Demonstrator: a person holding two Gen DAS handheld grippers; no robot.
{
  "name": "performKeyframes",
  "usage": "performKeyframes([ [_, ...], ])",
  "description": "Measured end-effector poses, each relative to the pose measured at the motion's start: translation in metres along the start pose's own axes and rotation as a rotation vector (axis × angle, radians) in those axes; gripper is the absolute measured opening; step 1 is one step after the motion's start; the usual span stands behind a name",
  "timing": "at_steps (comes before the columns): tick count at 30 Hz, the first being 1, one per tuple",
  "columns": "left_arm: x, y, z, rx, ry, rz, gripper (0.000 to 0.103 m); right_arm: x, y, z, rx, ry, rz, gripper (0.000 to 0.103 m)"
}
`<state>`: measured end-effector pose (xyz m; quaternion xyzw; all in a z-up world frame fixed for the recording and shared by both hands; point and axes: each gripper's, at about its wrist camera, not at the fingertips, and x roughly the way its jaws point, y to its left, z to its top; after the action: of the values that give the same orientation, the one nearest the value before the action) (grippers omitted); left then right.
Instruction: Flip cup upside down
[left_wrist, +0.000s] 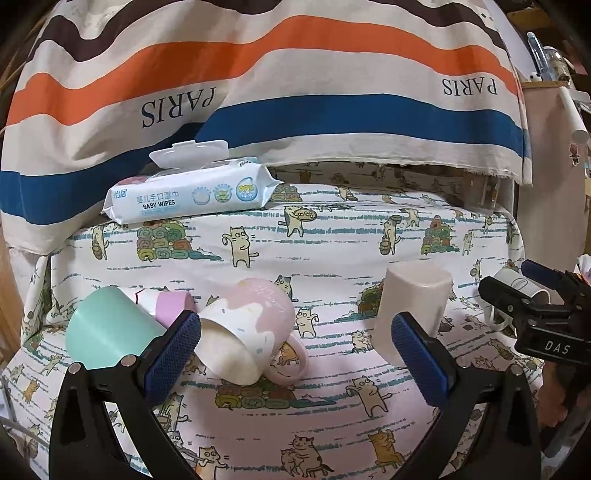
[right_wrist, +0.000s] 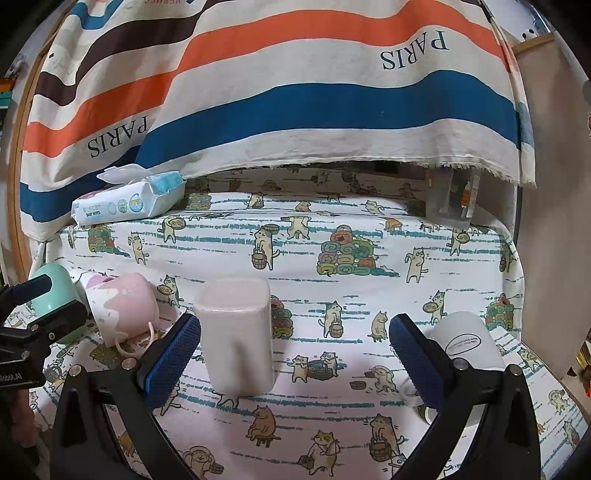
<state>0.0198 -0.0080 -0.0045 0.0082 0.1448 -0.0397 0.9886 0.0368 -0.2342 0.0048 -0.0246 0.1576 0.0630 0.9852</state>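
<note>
While the left gripper (left_wrist: 295, 345) stands open, the pink mug (left_wrist: 251, 332) lies tilted between its fingers, against the left one. From the right wrist, the right gripper (right_wrist: 294, 349) stands open around the upside-down beige cup (right_wrist: 236, 336), free cloth on its right.

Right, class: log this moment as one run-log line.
left gripper: open, empty | right gripper: open, empty | pale pink squarish plastic cup: upside down on cat-print cloth | pink-and-white ceramic mug: tipped sideways

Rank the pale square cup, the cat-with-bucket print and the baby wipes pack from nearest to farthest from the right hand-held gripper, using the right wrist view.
1. Pale square cup: just ahead of the open right hand-held gripper, by its left finger.
2. Cat-with-bucket print: mid-cloth, beyond the cup.
3. Baby wipes pack: far back left.
</note>
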Motion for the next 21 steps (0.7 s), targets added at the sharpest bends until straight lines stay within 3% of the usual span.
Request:
performKeyframes([
  [21,-0.0015,-0.0028,-0.0010,0.011,-0.001,-0.010,0.102,0.0002,-0.0008,0.0001,0.000,0.000,0.001,0.103],
])
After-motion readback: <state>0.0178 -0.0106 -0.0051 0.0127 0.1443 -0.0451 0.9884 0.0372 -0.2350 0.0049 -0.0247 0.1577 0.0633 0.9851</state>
